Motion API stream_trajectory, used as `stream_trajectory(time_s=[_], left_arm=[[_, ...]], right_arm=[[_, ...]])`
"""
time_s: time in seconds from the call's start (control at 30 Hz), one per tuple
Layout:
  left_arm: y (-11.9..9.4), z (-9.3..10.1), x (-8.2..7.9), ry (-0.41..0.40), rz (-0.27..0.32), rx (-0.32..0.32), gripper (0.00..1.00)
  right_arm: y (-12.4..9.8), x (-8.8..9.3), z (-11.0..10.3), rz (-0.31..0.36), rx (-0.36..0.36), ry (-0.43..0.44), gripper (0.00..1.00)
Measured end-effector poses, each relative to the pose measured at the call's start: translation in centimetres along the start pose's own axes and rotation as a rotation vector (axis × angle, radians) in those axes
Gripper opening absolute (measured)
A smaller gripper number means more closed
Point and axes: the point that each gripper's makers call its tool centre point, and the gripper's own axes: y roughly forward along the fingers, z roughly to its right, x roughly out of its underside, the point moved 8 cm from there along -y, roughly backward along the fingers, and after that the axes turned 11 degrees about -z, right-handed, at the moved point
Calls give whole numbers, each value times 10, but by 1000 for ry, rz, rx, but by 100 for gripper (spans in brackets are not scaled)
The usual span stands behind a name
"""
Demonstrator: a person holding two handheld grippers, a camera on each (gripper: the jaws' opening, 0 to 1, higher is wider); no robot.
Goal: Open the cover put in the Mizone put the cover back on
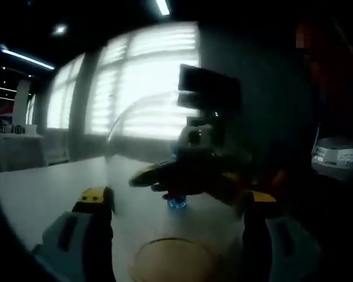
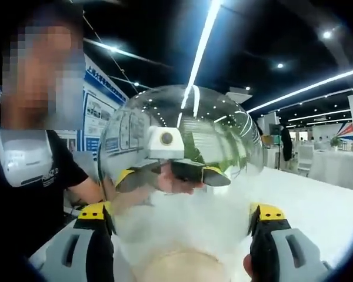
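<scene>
Two things worry me here, and the larger comes first. The white bench (image 2: 317,205) is broad and bare, so anything that tips on it can roll a long way. The cover (image 2: 182,129), a big clear dome, stands between the jaws of my right hand-held gripper (image 2: 182,211). Its sides run close to both yellow-tipped jaws, but I cannot tell whether the pads are pressing it or just flanking it. I judge that smooth curved wall to be slippery. If the jaws bear on the bulge and not on something flatter, the dome could squirt out, drop onto the bench and crack or skid away.

My left hand-held gripper (image 1: 177,195) is spread wide with nothing in it, and in the right gripper view it shows through the dome on the far side.

In the left gripper view, a small blue thing (image 1: 176,203) sits on the bench, close under my other gripper. It is likely the Mizone, or its cap, though it is too dim to be sure. A careless swing of the dome or of either gripper could knock it over.
</scene>
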Motion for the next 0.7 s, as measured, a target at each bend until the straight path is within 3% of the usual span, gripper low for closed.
stream_trajectory(time_s=[0.1,0.3,0.7], left_arm=[[-1,4,1,31,-44,-13,79],[0,5,2,-5,-97,-15,79],[3,3,7,1,-68,-10,80]], right_arm=[[3,1,-4,-28,-2,-26,90],[3,5,-5,-47,-16,3,90],[-2,8,-7,-42,-3,0,90]])
